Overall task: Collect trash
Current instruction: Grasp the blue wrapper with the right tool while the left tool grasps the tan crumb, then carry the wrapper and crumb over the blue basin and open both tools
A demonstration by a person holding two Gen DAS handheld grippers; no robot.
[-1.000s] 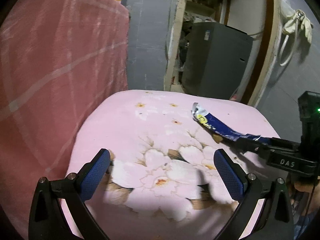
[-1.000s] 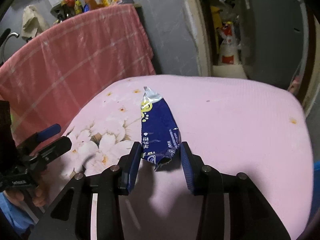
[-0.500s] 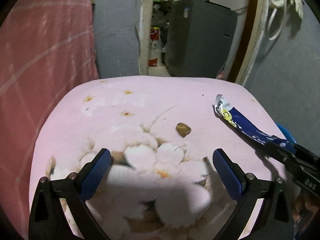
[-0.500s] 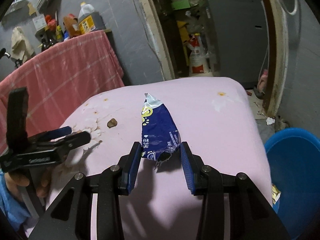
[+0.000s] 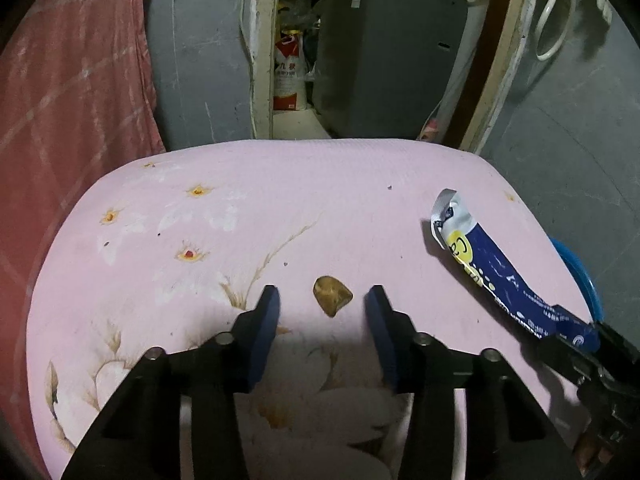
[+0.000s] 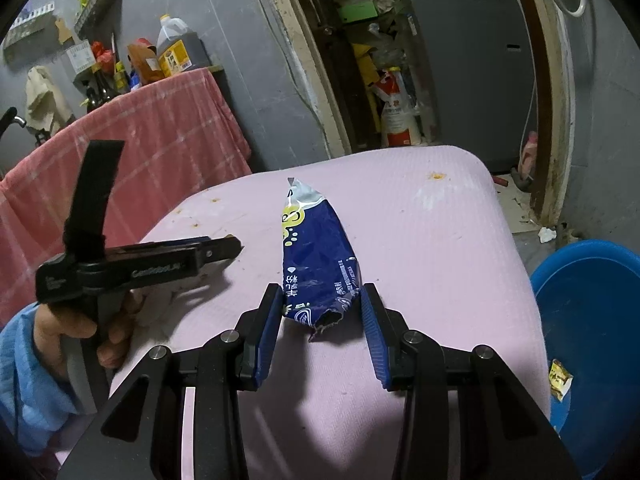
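A small brown scrap (image 5: pixel 332 296) lies on the pink flowered cushion (image 5: pixel 320 200). My left gripper (image 5: pixel 322 300) straddles it, jaws closing, with a gap on each side between the blue pads and the scrap. The right wrist view shows the left gripper (image 6: pixel 236 248) from the side, held by a hand. My right gripper (image 6: pixel 322 300) is shut on the torn end of a blue snack wrapper (image 6: pixel 316 256), which sticks out forward above the cushion. In the left wrist view, the wrapper (image 5: pixel 492 268) runs back to the right gripper (image 5: pixel 576 346) at the lower right.
A blue plastic basin (image 6: pixel 592 320) stands on the floor right of the cushion, with a yellow scrap (image 6: pixel 560 380) inside. A red checked cloth (image 6: pixel 168 140) hangs at the left. Behind are a grey cabinet (image 5: pixel 384 48) and a doorway with a white sack (image 5: pixel 290 76).
My left gripper moved forward to the brown scrap and its jaws narrowed from wide open around it. The right gripper swung the wrapper toward the cushion's right side, then held still.
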